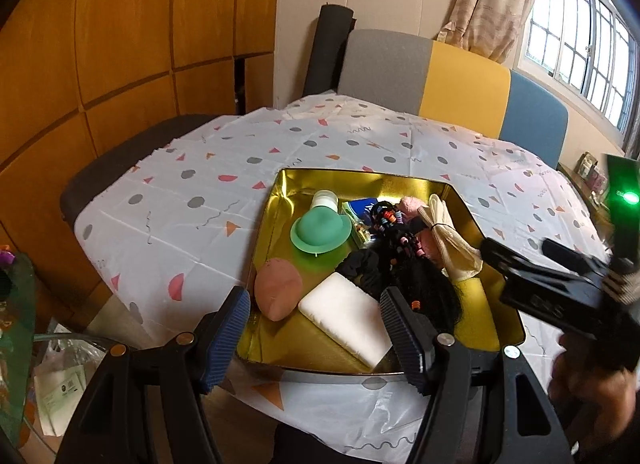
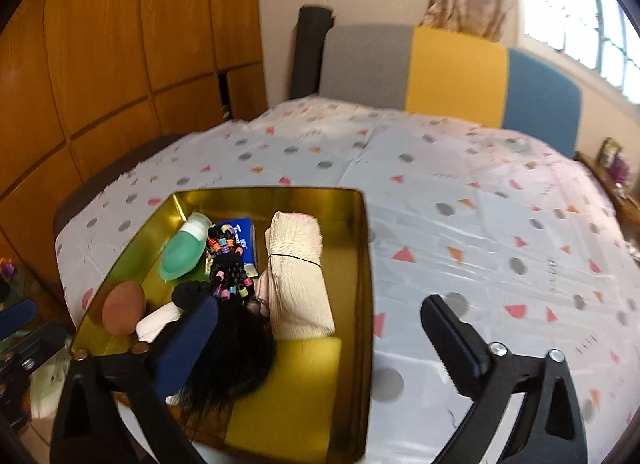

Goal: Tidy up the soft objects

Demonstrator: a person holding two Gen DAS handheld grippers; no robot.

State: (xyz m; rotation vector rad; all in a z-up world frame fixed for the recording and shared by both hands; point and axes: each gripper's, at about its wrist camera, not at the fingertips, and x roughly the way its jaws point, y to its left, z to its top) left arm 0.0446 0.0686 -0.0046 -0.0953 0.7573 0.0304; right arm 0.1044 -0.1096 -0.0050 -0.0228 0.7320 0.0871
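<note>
A gold tin box (image 1: 460,200) (image 2: 360,248) stands on the patterned tablecloth. It holds a white sponge block (image 1: 346,312), a pink round pad (image 1: 278,294) (image 2: 123,307), a green squeeze bottle (image 1: 322,228) (image 2: 182,250), a black hairpiece with coloured beads (image 1: 416,264) (image 2: 230,276), a rolled beige cloth (image 1: 452,238) (image 2: 298,284) and a yellow sponge (image 2: 296,392). My left gripper (image 1: 316,340) is open and empty over the box's near edge, astride the white sponge. My right gripper (image 2: 324,348) is open and empty above the box's right wall; its body shows in the left wrist view (image 1: 560,296).
The tablecloth (image 2: 480,224) (image 1: 180,200) covers the table to the right of and behind the box. A grey, yellow and blue chair back (image 1: 452,80) stands at the far edge. A wooden cabinet (image 1: 120,44) is at the left, clutter (image 1: 60,380) below left.
</note>
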